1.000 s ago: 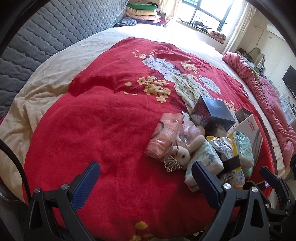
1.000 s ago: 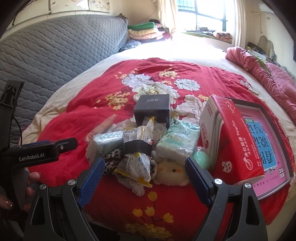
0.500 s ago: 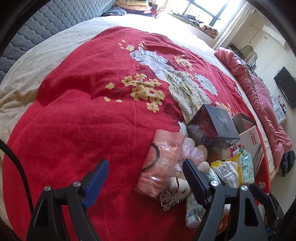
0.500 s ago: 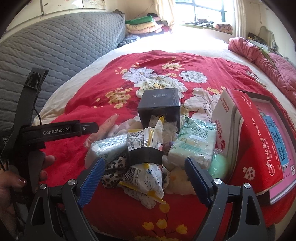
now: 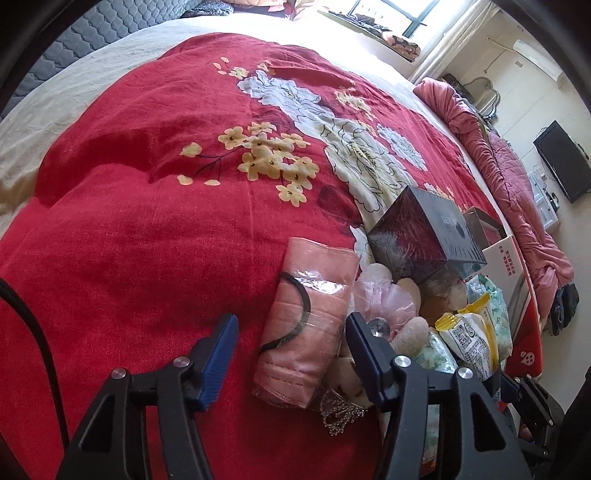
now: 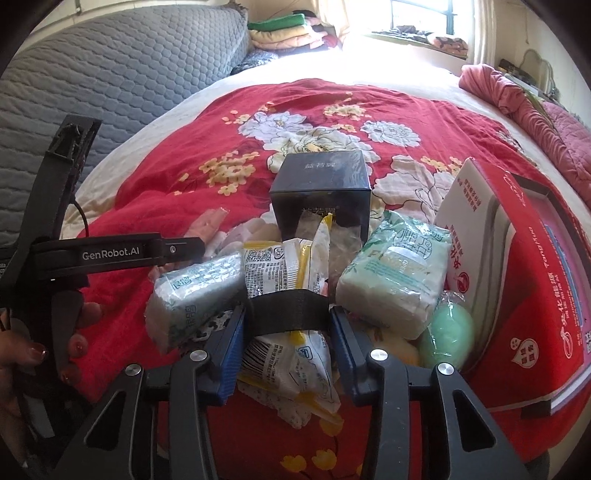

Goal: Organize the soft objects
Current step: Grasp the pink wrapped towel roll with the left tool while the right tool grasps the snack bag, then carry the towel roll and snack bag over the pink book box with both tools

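Observation:
A pile of soft things lies on the red flowered blanket (image 5: 147,229). My left gripper (image 5: 290,347) is open, its jaws on either side of the near end of a pink cloth pack (image 5: 310,314) in clear wrap. Beside the pack lie a pink plush toy (image 5: 388,302) and a small metal crown (image 5: 340,410). My right gripper (image 6: 286,339) is open around a yellow and white snack bag (image 6: 288,273) with a black band; the blue pads stand close to its sides. Two tissue packs (image 6: 395,280) (image 6: 192,295) flank the bag, and a green ball (image 6: 447,336) lies at the right.
A black box (image 6: 321,192) stands behind the pile. A large red and white box (image 6: 517,258) lies at the right. The grey padded headboard (image 6: 110,81) runs along the left, with folded bedding (image 6: 284,33) at the far end and a pink quilt (image 5: 517,166) on the bed's right edge.
Both grippers have moved forward and down onto the pile. The left one now straddles the pink cloth pack. The right jaws have narrowed around the yellow snack bag.

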